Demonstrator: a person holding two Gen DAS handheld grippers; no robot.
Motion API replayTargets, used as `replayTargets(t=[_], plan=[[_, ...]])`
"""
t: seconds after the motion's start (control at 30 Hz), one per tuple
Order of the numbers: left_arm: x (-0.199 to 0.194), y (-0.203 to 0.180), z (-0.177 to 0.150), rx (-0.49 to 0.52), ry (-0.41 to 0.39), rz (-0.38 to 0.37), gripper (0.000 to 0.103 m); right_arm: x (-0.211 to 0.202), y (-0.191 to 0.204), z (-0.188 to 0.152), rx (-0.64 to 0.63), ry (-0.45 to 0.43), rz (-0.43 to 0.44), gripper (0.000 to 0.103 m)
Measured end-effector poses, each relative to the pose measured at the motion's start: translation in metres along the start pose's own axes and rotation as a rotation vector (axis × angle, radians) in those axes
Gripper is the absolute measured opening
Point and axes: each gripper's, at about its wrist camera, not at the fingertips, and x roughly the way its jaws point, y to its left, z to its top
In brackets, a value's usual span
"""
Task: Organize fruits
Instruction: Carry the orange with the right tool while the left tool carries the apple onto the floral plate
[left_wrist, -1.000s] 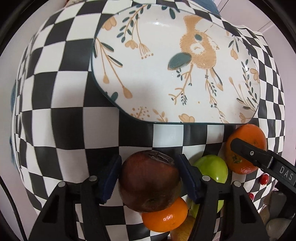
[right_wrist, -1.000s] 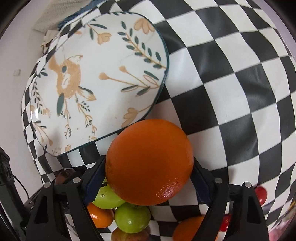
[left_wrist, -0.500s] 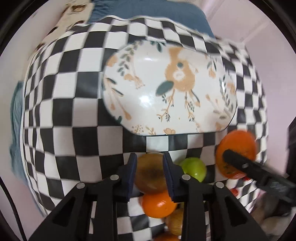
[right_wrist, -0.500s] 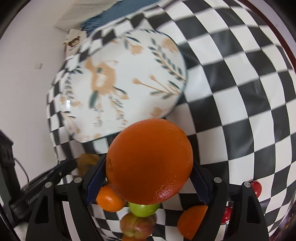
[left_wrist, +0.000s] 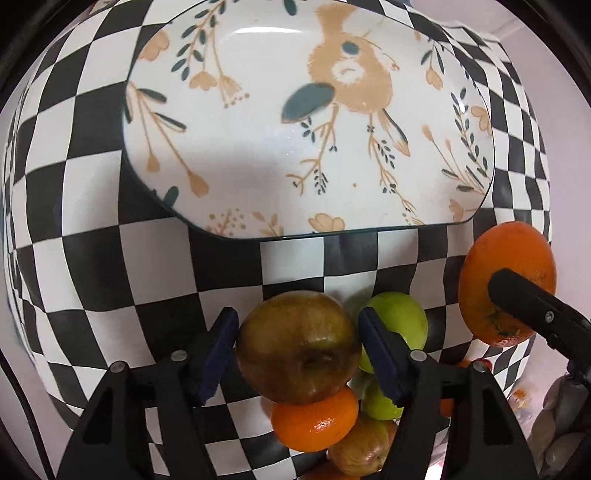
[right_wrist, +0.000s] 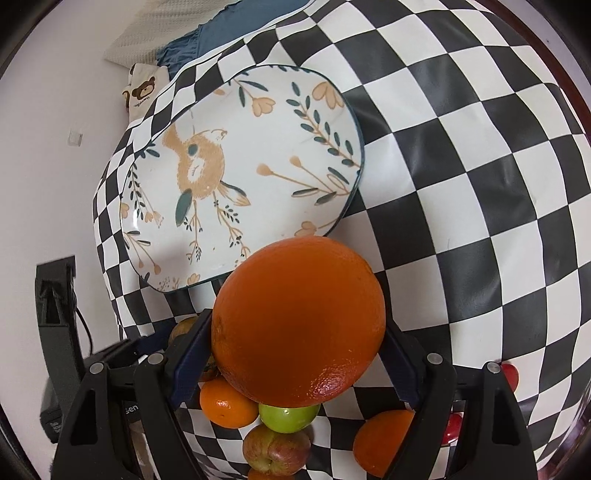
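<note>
So the biggest thing here is the black-and-white checkered cloth surface (left_wrist: 92, 258), which fills pretty much both wrist views. Next down is the white oval ceramic plate with the orange bird and leaf pattern (left_wrist: 258, 155), lying flat on it well ahead of both sets of jaws, with nothing on it. Then there's the big round orange (right_wrist: 299, 321), clamped between the blue pads of the right gripper (right_wrist: 295, 354) and held up off the surface, so those jaws are closed on it; from the left wrist view you can see the same orange off to the right of the left jaws with a black finger across it. The left gripper (left_wrist: 295, 350) points down over a brownish-green round apple (left_wrist: 299, 347), which sits right between its jaws. Those jaws are opening: the right pad looks just about against the apple's skin and there's a sliver of gap at the left pad, so no real squeeze on it. Under and behind that apple is the rest of the fruit pile: a bright green apple (left_wrist: 397, 321) just past the right pad, a small orange tangerine (left_wrist: 314, 421) below the jaws, and a reddish-yellow apple (left_wrist: 364, 450) touching the tangerine. In the right wrist view another small orange fruit (right_wrist: 384, 439) sits under the right finger, and a few tiny red round fruits (right_wrist: 511, 374) are off to the right of it.
</note>
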Motion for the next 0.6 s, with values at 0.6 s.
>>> replayTargets(t=[0.6], plan=[[-0.082, 0.059, -0.007, -0.037, -0.107, -0.083, 0.063, -0.018, 0.005, 0.016, 0.025, -0.034, 0.064, 0.086]])
